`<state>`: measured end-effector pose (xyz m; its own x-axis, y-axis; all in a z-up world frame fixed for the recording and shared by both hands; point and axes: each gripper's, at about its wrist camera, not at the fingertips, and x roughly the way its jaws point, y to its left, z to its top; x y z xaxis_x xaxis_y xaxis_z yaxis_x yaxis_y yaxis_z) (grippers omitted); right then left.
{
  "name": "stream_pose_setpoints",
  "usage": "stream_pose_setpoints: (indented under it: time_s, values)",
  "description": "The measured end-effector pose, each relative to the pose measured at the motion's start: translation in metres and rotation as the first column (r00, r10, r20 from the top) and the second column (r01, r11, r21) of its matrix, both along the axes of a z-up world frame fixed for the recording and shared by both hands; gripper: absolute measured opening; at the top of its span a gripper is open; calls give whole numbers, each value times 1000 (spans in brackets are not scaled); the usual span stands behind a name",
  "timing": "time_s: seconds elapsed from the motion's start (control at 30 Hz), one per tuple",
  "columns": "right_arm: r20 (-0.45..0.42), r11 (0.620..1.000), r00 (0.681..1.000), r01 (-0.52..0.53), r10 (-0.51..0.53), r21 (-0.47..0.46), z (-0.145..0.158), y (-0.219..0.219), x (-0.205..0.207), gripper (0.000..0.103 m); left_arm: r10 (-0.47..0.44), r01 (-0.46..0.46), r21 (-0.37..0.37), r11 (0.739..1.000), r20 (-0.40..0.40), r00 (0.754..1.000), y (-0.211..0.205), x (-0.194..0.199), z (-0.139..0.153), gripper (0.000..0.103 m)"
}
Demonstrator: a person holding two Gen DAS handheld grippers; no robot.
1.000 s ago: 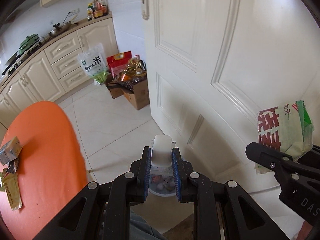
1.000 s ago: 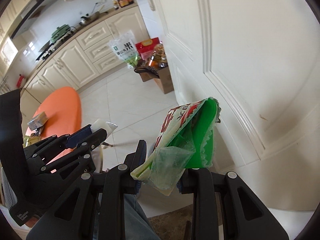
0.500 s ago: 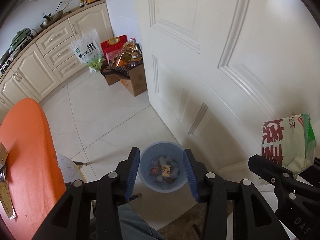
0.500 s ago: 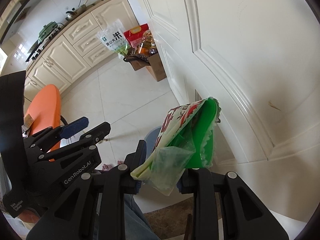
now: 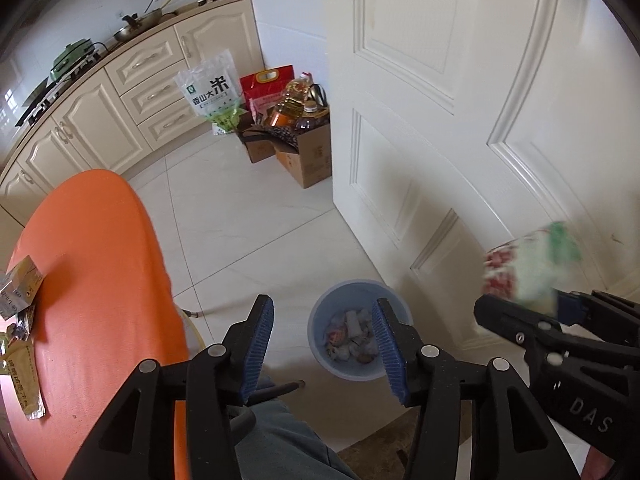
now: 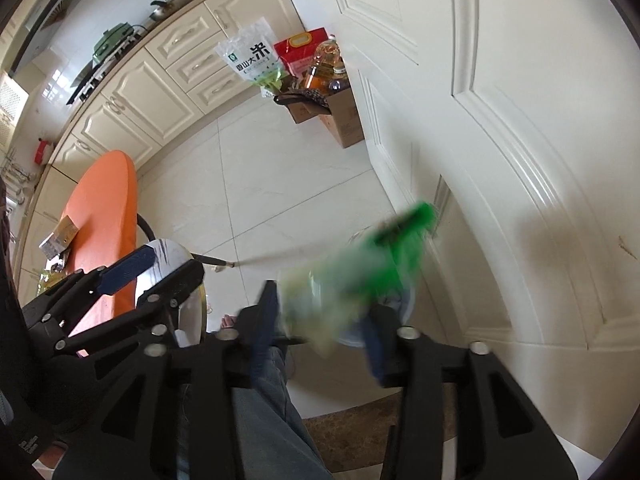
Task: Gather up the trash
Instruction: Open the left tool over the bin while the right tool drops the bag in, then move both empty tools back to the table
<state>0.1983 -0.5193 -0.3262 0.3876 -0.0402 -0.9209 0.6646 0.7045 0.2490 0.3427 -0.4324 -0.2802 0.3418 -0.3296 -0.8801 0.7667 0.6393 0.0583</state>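
A blue trash bin with several scraps inside stands on the floor by the white door. My left gripper is open and empty above the bin's near left side. My right gripper has its jaws spread; the green and red wrapper is blurred between them, so I cannot tell whether they grip it. The wrapper also shows in the left wrist view right of the bin. More wrappers lie on the orange table.
The white door is just behind the bin. A cardboard box with oil bottles and a rice bag stand by the cream cabinets. My knee is below the grippers.
My left gripper opened and let go of the white scrap, which is gone from its jaws. My right gripper's jaws spread and the wrapper blurred, tilting toward the bin.
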Motion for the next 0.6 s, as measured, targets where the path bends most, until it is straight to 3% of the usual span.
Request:
stream_pose_setpoints:
  time_s: [0.07, 0.13, 0.6]
  values:
    - [2, 999, 1000, -1, 1, -33, 4, 4, 2, 61, 11, -11, -4, 1000, 0, 1000, 6, -1, 0, 48]
    - [8, 999, 1000, 1, 0, -51, 8, 7, 1, 63, 17, -17, -6, 1000, -3, 1000, 8, -2, -1, 48]
    - [9, 998, 1000, 14, -13, -62, 23, 15, -8, 64, 36, -36, -37, 999, -1, 999, 40, -12, 19, 48]
